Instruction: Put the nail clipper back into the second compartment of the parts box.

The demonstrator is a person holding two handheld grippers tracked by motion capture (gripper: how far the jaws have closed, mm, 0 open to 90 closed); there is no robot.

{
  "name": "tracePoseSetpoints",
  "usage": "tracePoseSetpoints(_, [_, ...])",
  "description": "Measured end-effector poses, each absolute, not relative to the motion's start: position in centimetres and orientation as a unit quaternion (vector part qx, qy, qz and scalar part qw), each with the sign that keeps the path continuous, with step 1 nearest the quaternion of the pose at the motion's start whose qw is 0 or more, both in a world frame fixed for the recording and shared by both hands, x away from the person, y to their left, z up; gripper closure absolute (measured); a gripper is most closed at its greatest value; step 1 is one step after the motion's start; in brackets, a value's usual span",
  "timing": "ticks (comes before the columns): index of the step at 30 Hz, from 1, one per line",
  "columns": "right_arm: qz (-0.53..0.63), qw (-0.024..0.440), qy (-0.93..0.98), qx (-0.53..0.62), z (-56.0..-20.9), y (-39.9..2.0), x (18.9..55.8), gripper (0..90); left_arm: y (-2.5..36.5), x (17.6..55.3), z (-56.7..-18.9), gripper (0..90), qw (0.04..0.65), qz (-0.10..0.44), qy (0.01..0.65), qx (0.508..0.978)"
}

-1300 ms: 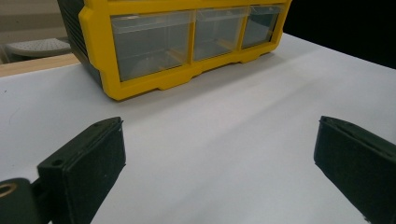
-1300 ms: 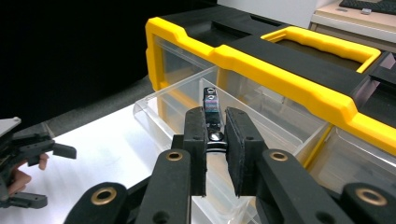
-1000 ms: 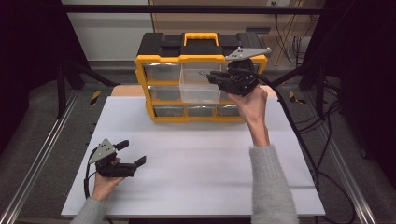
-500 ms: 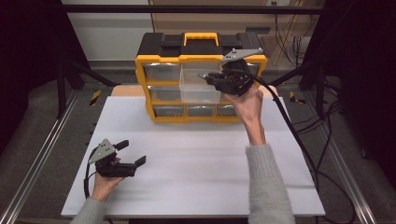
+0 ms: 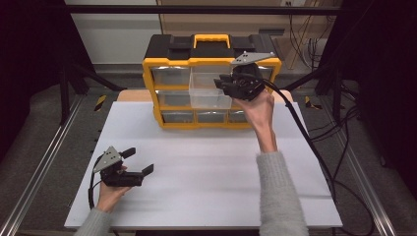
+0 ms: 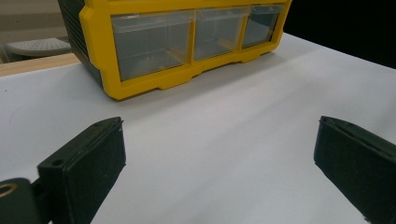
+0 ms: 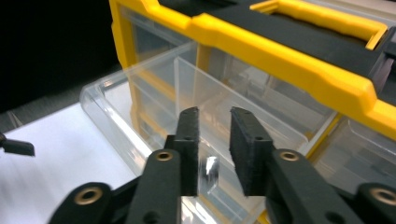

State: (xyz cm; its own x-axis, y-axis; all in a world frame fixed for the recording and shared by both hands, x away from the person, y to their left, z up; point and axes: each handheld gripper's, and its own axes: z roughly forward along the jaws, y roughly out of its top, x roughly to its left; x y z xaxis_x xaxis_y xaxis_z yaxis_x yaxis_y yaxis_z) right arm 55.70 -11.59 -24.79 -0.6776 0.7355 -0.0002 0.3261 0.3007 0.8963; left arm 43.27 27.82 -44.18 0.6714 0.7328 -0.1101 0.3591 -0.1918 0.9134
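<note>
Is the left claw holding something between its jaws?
No, in the left gripper view the left claw is wide open above the white table, with nothing between its jaws.

My counter [image 5: 206,196] top is a smooth, matt white sheet, with a strip of bare wood [image 5: 129,96] at its far edge. The organiser [image 5: 211,59] has a glossy yellow plastic frame and black plastic top; its drawers [image 5: 210,91] are clear, shiny plastic that catches reflections. My fingers [image 7: 245,149] are matt black plastic with finely textured pads and brass-coloured metal rivets [image 7: 163,156]. Sleeve [image 5: 280,196]: grey, fuzzy knit cloth.
</note>
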Motion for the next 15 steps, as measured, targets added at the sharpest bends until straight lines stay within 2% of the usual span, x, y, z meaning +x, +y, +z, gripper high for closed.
tracePoseSetpoints(5, [0.504,0.224,0.762,0.340,-24.5,-11.9,55.3,54.4,27.8,43.3,-44.2,2.1,0.521,0.179,0.364,0.751])
tracePoseSetpoints(8, [0.521,0.241,0.745,0.339,-24.3,-12.3,54.8,38.0,27.8,43.3,-44.2,2.1,0.521,0.179,0.363,0.751])
tracePoseSetpoints(12, [0.542,0.251,0.726,0.340,-24.4,-12.9,54.2,24.1,27.8,43.3,-44.2,2.1,0.522,0.179,0.363,0.751])
tracePoseSetpoints(15, [0.555,0.250,0.718,0.338,-24.6,-13.4,53.7,17.4,27.8,43.3,-44.2,2.1,0.521,0.179,0.363,0.751])
